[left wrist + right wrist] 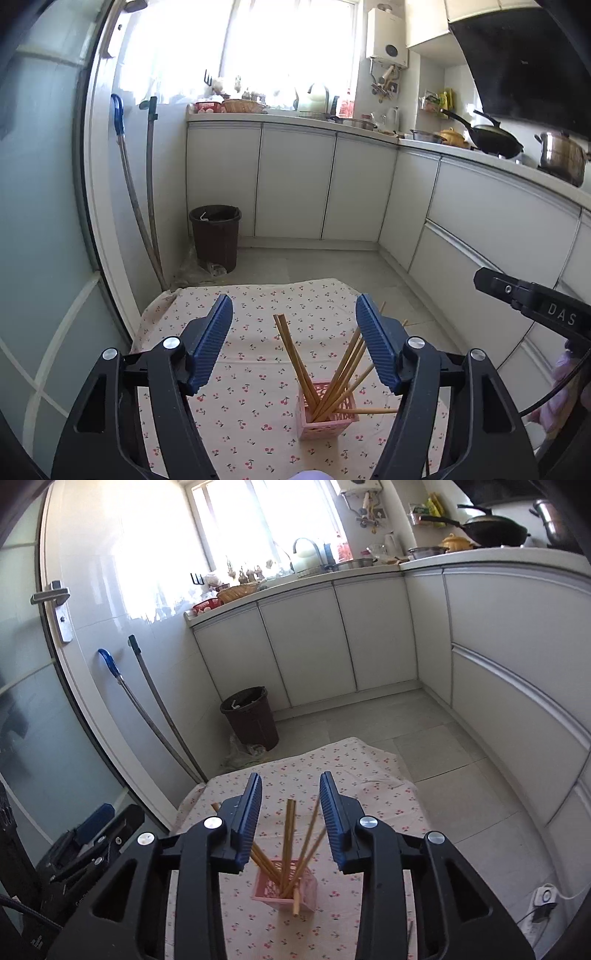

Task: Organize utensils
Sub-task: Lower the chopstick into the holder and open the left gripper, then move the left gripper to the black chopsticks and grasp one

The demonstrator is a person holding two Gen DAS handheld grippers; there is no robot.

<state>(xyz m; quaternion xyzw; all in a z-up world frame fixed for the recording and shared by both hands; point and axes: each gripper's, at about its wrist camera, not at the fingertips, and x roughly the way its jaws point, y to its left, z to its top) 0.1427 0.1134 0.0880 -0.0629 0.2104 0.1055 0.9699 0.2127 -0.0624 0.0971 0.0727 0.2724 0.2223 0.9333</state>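
A pink slotted holder [325, 417] stands on a cherry-print cloth [251, 387] and holds several wooden chopsticks [295, 354] that fan outward. One chopstick [369, 410] lies across the holder's rim, pointing right. My left gripper [293, 314] is open and empty, above and behind the holder. In the right wrist view the holder [286, 890] and its chopsticks [290, 834] sit below my right gripper [290, 792], which is open and empty. One chopstick [296, 901] leans out over the holder's near side.
A brown bin [216, 236] stands on the floor beyond the cloth, with two mop handles [147, 206] against the wall. White cabinets [295, 184] run along the back and right. The other gripper's body [535, 302] shows at the right edge.
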